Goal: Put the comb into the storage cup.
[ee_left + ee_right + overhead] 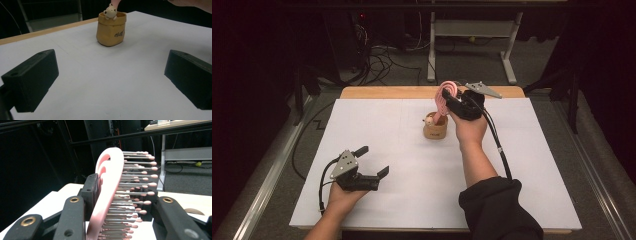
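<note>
Brush [110, 187] pinched upright in right gripper [451, 101] above the cup [435, 128].
Brush handle dips into the cup at table centre; left gripper [373, 161] rests at seven o'clock, jaws spread, empty.

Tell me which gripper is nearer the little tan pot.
Right. The right gripper is just above and beside the tan pot, around a pink hairbrush whose handle reaches into it. The left gripper lies well off, open, near the table's front left.

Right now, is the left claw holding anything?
No. The left claw rests on the white table with its jaws wide apart and bare tabletop between them, well short of the tan holder.
</note>
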Motion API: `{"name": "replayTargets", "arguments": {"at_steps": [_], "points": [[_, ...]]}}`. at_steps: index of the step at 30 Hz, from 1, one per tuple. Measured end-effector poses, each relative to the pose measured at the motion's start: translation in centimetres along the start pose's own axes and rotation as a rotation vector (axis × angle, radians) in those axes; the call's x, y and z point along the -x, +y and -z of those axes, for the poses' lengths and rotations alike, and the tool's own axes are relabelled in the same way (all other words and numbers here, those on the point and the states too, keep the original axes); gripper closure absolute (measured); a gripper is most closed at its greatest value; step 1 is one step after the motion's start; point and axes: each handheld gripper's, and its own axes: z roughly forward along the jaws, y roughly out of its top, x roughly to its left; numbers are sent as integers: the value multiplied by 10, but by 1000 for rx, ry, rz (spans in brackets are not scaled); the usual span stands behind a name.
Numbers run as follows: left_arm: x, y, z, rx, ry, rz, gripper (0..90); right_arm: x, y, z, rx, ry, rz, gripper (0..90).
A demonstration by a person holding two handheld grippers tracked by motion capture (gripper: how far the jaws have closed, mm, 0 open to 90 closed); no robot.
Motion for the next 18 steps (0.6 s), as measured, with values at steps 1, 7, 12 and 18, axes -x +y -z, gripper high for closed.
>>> {"name": "replayTargets", "arguments": {"at_steps": [1, 7, 12, 18], "points": [[0, 0, 0, -2, -1, 2, 0, 0, 0, 0, 0, -4, 0, 590], [0, 0, 1, 2, -1, 0, 0, 2, -1, 1, -8, -20, -7, 579], [0, 0, 2, 6, 3, 0, 0, 4, -1, 2, -8, -29, -9, 576], [-1, 1, 3, 16, 5, 5, 0, 9, -5, 4, -19, -36, -15, 566]]}}
